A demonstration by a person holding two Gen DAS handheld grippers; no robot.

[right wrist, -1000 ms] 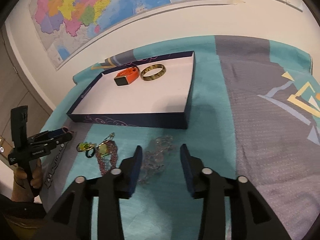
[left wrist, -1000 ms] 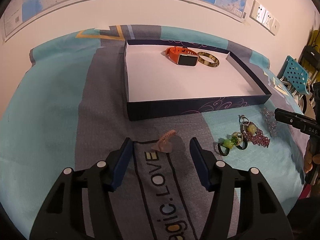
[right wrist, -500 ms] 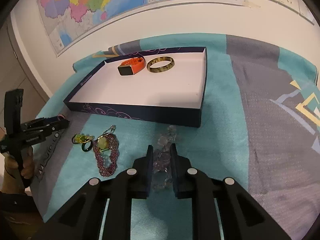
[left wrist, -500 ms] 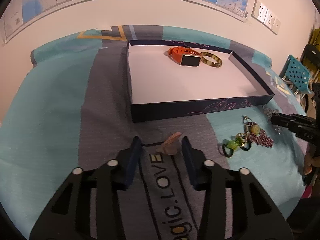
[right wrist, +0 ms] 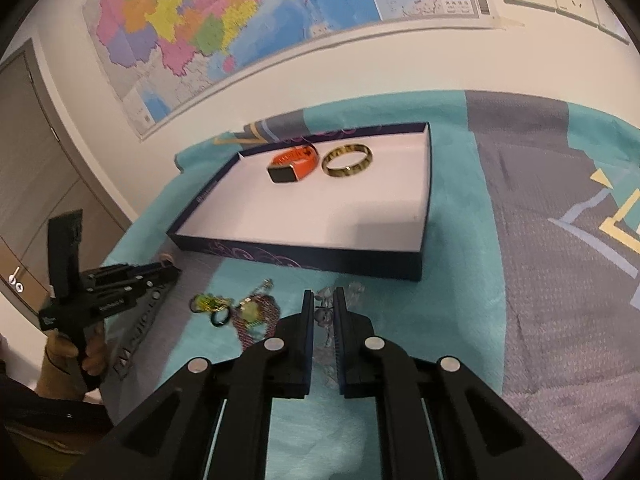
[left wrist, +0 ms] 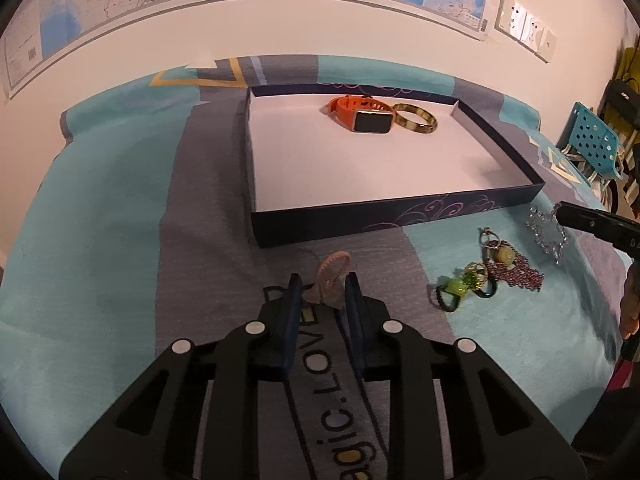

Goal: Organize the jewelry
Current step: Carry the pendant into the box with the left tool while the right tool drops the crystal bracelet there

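Here we find our left gripper [left wrist: 320,286], its jaws just narrowed, pinching a small pink toothed hair clip [left wrist: 330,280] on the grey and teal bedspread [left wrist: 100,240], just before the shallow navy cardboard box [left wrist: 400,216]. Our right gripper [right wrist: 321,312] has likewise been closing and clamps a clear crystal bead chain [right wrist: 326,314]. Inside the box lie an orange-strapped smartwatch [left wrist: 362,114] and a gold patterned bangle [left wrist: 416,118], touching. A maroon beaded piece [left wrist: 516,274] rests between the grippers.

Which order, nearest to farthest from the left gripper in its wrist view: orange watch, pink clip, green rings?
1. Pink clip, between the left gripper's pads.
2. Green rings, right, on the blanket.
3. Orange watch, far end of the box.
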